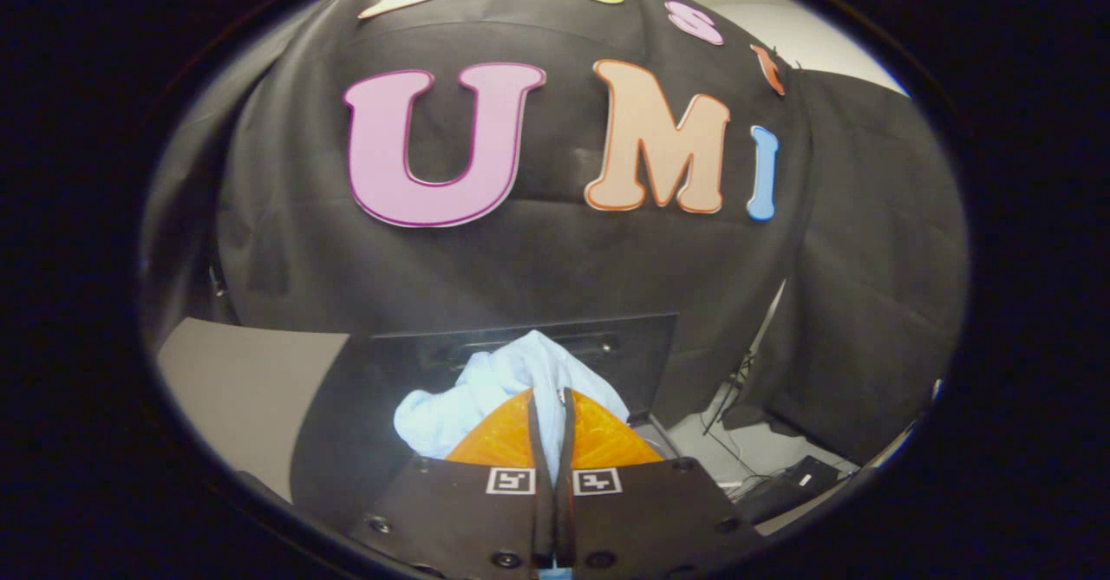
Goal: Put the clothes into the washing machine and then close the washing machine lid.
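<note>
Between the two fingers of the gripper (551, 407), drawn almost together, a fold of the pale blue cloth (486, 394) is pinched. The rest of it bunches up just ahead of the fingertips and spills to their left. Beyond it stands the raised dark lid (646, 346) of the washing machine, against the booth's black wall.

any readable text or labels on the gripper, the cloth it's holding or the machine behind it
None readable here.
Gripper, shut on the light blue cloth: two square black-and-white markers at the base of the fingers, patterns, not words.
Light blue cloth: no print or tag visible.
Dark raised panel behind the cloth: no legible label.
Small white patch on the dark box on the floor: too small to read.
</note>
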Action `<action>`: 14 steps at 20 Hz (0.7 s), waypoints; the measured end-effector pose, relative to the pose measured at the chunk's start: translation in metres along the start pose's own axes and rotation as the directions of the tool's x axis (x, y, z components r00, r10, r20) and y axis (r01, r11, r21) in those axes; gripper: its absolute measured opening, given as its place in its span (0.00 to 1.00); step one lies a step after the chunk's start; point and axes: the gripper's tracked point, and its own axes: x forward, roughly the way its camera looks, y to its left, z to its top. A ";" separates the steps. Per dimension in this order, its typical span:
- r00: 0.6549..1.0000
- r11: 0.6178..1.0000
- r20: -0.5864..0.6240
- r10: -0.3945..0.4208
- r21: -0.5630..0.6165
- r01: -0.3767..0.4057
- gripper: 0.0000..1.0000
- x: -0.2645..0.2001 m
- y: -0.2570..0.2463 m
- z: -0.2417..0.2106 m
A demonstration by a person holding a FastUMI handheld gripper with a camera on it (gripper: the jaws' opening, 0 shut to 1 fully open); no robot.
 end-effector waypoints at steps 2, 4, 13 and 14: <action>1.000 0.999 -0.007 0.010 -0.036 -0.010 0.02 0.013 -0.007 -0.012; 0.999 0.999 -0.031 0.010 -0.053 -0.012 0.04 0.025 -0.010 -0.028; 0.997 0.987 0.057 0.042 -0.157 -0.033 0.97 0.031 0.017 -0.014; 0.998 0.986 0.047 0.052 -0.161 -0.044 0.98 0.030 0.020 -0.017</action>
